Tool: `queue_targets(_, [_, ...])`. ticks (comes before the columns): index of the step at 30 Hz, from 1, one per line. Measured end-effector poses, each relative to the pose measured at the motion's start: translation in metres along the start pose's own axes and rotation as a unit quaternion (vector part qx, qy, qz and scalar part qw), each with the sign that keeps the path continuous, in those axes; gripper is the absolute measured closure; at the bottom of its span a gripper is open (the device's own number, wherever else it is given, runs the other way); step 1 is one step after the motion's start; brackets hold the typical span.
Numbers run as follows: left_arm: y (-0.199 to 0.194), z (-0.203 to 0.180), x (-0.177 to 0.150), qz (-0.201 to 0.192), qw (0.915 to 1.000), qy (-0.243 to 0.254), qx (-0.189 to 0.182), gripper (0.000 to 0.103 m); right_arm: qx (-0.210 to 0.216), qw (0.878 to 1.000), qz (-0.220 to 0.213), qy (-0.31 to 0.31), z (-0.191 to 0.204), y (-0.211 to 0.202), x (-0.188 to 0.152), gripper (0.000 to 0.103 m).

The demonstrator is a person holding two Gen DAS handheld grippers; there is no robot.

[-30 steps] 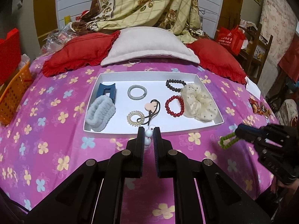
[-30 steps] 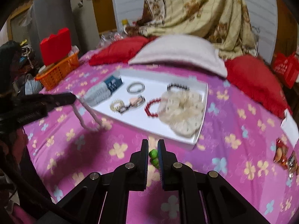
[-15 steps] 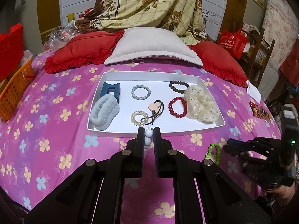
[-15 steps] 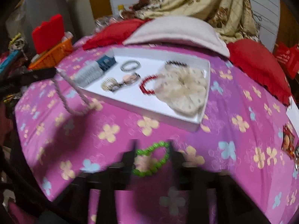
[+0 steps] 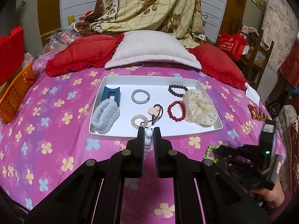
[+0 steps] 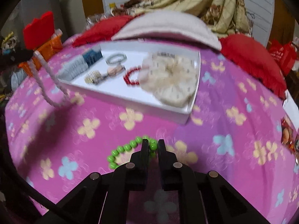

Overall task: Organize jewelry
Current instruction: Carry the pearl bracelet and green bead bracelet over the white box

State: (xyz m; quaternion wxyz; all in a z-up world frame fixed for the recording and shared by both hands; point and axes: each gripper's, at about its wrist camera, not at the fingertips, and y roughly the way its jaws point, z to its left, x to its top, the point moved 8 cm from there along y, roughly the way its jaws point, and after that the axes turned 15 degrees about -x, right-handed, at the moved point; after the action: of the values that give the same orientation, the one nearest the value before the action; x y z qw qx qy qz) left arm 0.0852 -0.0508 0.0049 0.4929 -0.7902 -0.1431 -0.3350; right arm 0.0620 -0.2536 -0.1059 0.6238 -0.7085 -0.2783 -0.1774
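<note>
A bed covered in a smooth pink sheet [image 5: 56, 130] printed with yellow and blue flowers holds a shallow white rectangular tray [image 5: 209, 130]. Inside the tray lie a fluffy grey band [image 5: 105, 116], a hard blue hair clip [image 5: 111, 93], a woven grey hair tie [image 5: 140, 96], a clear coiled tie [image 5: 139, 121], a dark cord with a pink heart [image 5: 155, 110], a bracelet of dark round beads [image 5: 177, 90], a bracelet of glossy red beads [image 5: 176, 111] and a gauzy cream scrunchie with dots [image 5: 200, 109]. Two red ruffled cushions [image 5: 84, 54] and a pale plush pillow [image 5: 151, 50] sit behind the tray.

The left claw [image 5: 149, 134], black hard plastic, is pinched tight on a string of round white beads [image 5: 149, 133], held above the tray's near edge; in the right wrist view the string hangs in a long loop.

The right claw [image 6: 152, 145] has just been closing and now grips a bead of a bright green bead bracelet [image 6: 127, 148]. The bracelet's loop curves out to the claw's left over the sheet, just in front of the tray's near corner. The right view is blurred.
</note>
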Motion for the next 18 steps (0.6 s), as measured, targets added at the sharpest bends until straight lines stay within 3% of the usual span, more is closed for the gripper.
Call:
queue_targets(8, [-0.003, 0.009, 0.02, -0.011, 0.9999, -0.009, 0.003, 0.095, 0.019, 0.999, -0.044, -0.001, -0.001, -0.037, 0.044, 0.094])
queue_targets(18, [0.016, 0.015, 0.047, -0.005, 0.9998, -0.005, 0.017, 0.095, 0.02, 0.997, -0.066, -0.036, 0.016, -0.04, 0.087, 0.094])
